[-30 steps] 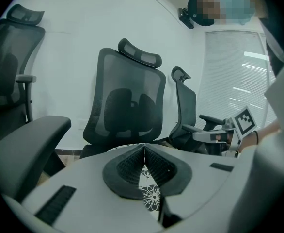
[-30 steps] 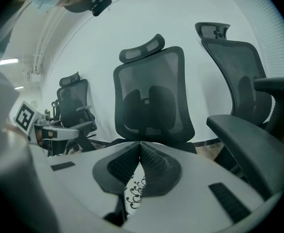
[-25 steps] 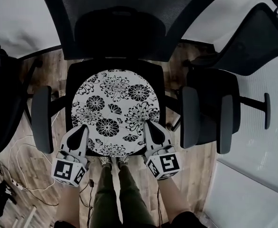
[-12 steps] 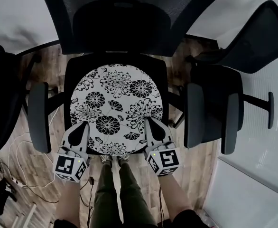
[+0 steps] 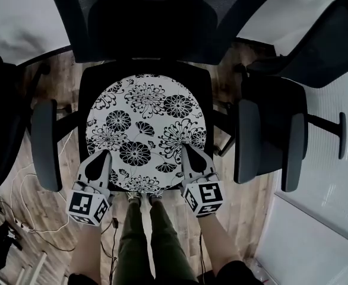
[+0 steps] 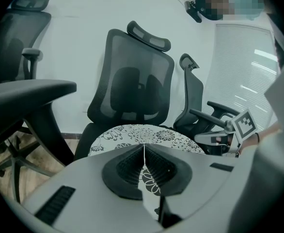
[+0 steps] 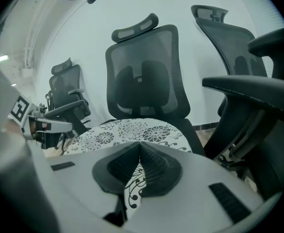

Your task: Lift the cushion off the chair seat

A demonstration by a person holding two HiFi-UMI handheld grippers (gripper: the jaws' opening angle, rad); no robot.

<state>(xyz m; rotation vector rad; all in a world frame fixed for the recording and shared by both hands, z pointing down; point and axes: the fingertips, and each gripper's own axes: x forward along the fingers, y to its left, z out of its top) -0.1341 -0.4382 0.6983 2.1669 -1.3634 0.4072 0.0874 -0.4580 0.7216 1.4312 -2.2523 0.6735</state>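
Observation:
A round white cushion with black flowers point(image 5: 144, 132) lies flat on the black seat point(image 5: 205, 94) of the office chair. My left gripper point(image 5: 101, 157) is at its front left rim, jaws shut tip to tip. At the front right, my right gripper point(image 5: 189, 150) reaches a little over the rim, also shut. In the left gripper view the cushion point(image 6: 147, 134) spreads out just beyond the closed tips point(image 6: 143, 147). The right gripper view shows the cushion point(image 7: 132, 130) past the closed tips point(image 7: 140, 144), with floral fabric in the gap behind them. Whether the tips touch the fabric is unclear.
The chair's armrests point(image 5: 45, 144) point(image 5: 247, 141) flank the seat close to both grippers, and its mesh back point(image 5: 156, 16) rises behind. Another black chair point(image 5: 281, 117) stands tight on the right, a third point(image 5: 2, 129) on the left. Cables point(image 5: 19, 212) lie on the wooden floor. The person's legs point(image 5: 144, 236) are below.
Both grippers have sunk toward the cushion's front rim while staying shut. The cushion has stayed flat on the seat.

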